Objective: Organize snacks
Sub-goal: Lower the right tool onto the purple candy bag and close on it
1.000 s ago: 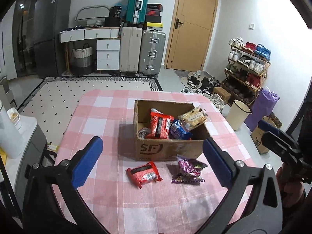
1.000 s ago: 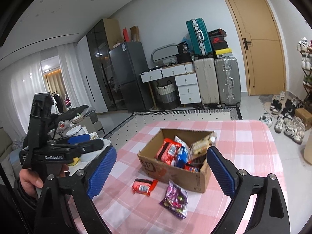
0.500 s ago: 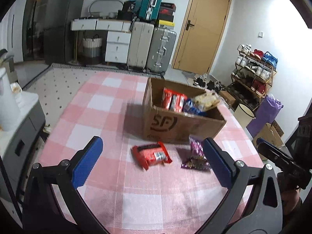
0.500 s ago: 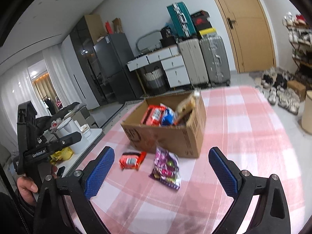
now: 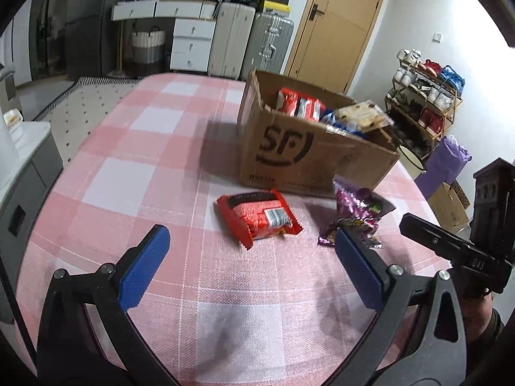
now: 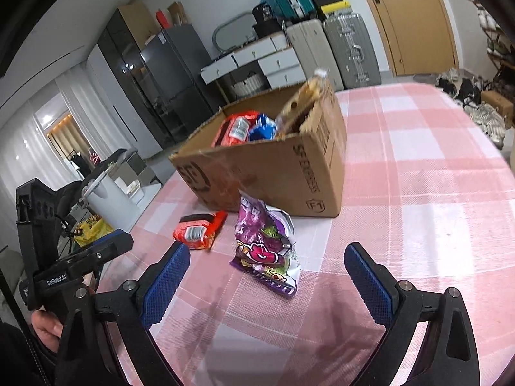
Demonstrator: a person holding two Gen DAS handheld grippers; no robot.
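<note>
A pink-and-white checked tabletop (image 5: 135, 173) fills the near scene, with a patterned floor and a dark refrigerator (image 6: 167, 74) at the far left of the room. Further right along the far wall stand a white drawer unit (image 5: 190, 41), a cream hard-shell suitcase (image 5: 231, 38), a silver hard-shell suitcase (image 5: 270, 45) and a tan wooden door (image 5: 341, 22); a shoe rack (image 5: 428, 96) lines the right wall.

The left gripper (image 5: 254, 267) hovers above the near tabletop with its blue-padded fingers spread wide, holding nothing. Just beyond it lies a red foil snack packet (image 5: 257, 215), flat on the cloth. To its right a crumpled purple candy bag (image 6: 267, 244) rests near the front of a brown cardboard box printed "SF" (image 5: 305, 154), which holds red, blue and tan snack packs. The right gripper (image 6: 267, 283) also hangs empty, fingers wide apart, with the purple bag between them in its own view.
</note>
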